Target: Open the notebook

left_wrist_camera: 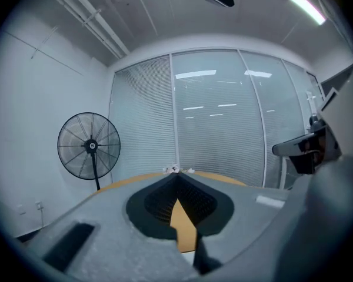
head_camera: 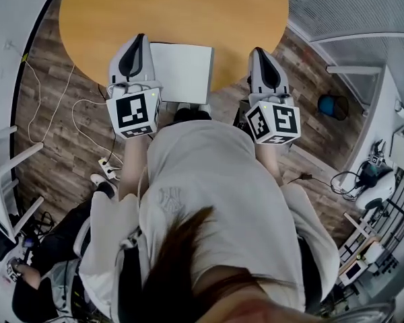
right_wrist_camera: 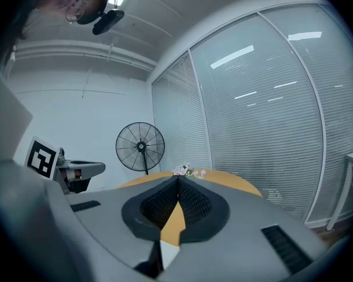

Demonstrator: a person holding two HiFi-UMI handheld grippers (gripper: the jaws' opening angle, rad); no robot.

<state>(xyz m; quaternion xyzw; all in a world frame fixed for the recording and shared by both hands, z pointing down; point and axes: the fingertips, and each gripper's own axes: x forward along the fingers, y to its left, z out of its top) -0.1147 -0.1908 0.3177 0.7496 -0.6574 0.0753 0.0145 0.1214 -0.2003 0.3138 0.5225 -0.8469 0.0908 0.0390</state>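
2 shut: left gripper (head_camera: 141,39), right gripper (head_camera: 259,51); notebook (head_camera: 182,73) barely vis. in gripper views.

Light reaches me bright and even from overhead — a ceiling strip light (left_wrist_camera: 307,7) shows in the left gripper view, with streaks of glare on the glass wall (left_wrist_camera: 217,116). All three views bow hard at the edges and darken in the corners. Shadows on the counter (head_camera: 175,12) are faint; the nearest hair (head_camera: 188,268) seems blurred.

The left gripper (head_camera: 141,39) and right gripper (head_camera: 258,50) have matt grey plastic shells. Between them, the notebook (head_camera: 183,73) looks like matt white paper, on a smooth wooden table (head_camera: 175,9).
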